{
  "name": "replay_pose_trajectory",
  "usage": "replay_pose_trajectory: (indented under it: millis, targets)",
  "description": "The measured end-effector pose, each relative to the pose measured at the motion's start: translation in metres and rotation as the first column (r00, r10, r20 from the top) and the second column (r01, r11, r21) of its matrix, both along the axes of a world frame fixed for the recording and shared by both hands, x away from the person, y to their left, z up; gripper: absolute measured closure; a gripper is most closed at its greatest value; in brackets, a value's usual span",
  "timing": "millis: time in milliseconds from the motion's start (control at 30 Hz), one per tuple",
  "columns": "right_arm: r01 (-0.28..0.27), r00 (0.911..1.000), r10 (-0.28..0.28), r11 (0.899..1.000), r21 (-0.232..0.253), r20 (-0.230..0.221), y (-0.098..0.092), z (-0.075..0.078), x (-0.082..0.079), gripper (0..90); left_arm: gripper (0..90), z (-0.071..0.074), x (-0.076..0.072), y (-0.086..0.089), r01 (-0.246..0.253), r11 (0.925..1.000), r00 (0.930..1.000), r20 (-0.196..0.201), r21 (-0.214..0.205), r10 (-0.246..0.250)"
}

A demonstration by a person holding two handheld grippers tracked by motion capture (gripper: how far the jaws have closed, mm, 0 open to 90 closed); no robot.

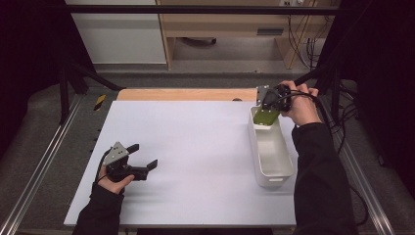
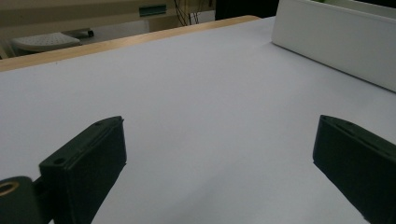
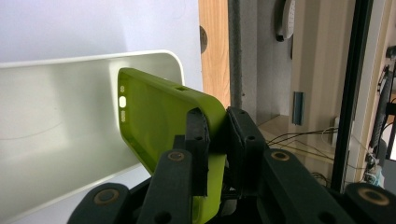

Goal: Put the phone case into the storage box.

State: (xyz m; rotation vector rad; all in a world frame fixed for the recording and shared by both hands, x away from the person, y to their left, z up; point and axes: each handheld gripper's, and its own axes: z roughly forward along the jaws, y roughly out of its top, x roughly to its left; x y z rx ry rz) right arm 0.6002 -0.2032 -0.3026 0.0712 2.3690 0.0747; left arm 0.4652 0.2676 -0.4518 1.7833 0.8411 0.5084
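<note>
A lime-green phone case [image 1: 265, 117] [image 3: 159, 121] hangs over the far end of a long white bin [image 1: 272, 149] at the table's right side. My right gripper [image 1: 270, 104] [image 3: 217, 140] is shut on the case's edge, its two black jaws pinching the thin wall, and the case dips into the bin's [image 3: 56, 130] far end. At the front left of the white table sheet my left gripper [image 1: 143, 156] [image 2: 219, 154] rests low, jaws wide open with nothing between them.
The white sheet [image 1: 195, 147] covers most of the table, and a wooden strip [image 1: 186, 94] shows along its far edge. A metal rail [image 1: 39, 166] runs down the left side. Cables and a frame post [image 1: 337, 83] stand behind the right hand.
</note>
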Motion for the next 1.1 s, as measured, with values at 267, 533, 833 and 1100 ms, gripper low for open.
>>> replay_pose_trajectory:
  millis: [267, 533, 833, 1100]
  targets:
    - [-0.036, 0.9993, 0.036, 0.999, -0.028, -0.014, 0.004, -0.008, 0.009, 79.4, 2.3, -0.001, 0.001, 0.001, -0.003, 1.0, 1.0, -0.004, 0.001, 0.003]
    - [-0.07, 0.9974, 0.069, 0.996, -0.048, -0.019, 0.009, -0.014, 0.016, 79.4, 2.3, -0.001, 0.001, 0.001, -0.004, 1.0, 1.0, -0.006, 0.003, 0.004]
    - [-0.073, 0.9971, 0.071, 0.994, -0.079, -0.027, 0.013, -0.022, 0.026, 79.4, 2.3, -0.001, 0.001, 0.001, -0.003, 1.0, 1.0, -0.004, 0.002, 0.003]
    - [-0.074, 0.9969, 0.071, 0.992, -0.1, -0.033, 0.014, -0.028, 0.033, 79.4, 2.3, -0.001, 0.001, 0.002, -0.003, 1.0, 1.0, -0.006, 0.006, 0.003]
